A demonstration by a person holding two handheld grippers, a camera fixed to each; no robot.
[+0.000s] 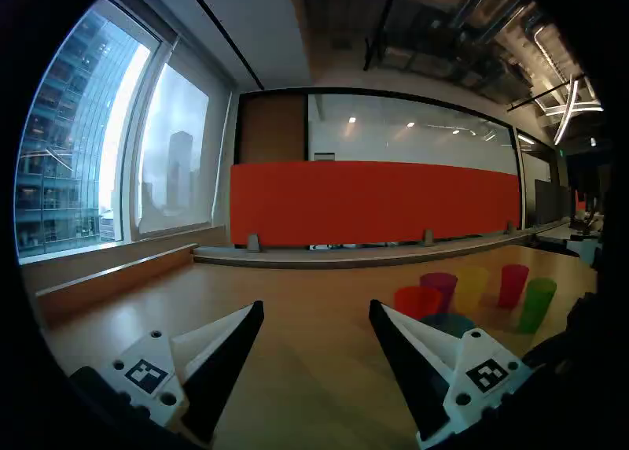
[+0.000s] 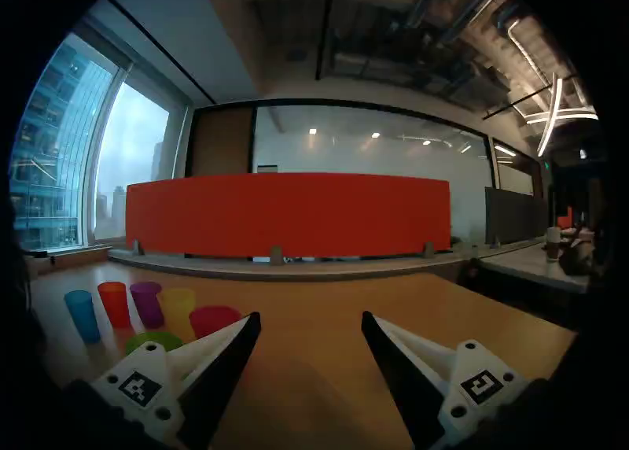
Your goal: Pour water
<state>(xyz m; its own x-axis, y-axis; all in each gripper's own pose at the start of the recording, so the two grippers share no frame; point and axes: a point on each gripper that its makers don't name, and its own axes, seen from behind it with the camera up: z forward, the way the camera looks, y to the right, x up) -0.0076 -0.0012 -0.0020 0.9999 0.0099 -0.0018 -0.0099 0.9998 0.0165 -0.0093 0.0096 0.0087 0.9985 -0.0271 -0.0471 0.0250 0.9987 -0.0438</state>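
Left claw [image 1: 315,304] and right claw [image 2: 310,315] gape wide, both empty.

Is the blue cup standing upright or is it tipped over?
Upright: the blue cup stands on its narrower base on the table, with its wider mouth facing up.

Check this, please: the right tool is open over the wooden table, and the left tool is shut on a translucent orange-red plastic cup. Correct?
No. The left gripper view shows the left tool open too, empty; the translucent orange-red plastic cup stands beyond it on the wooden table.
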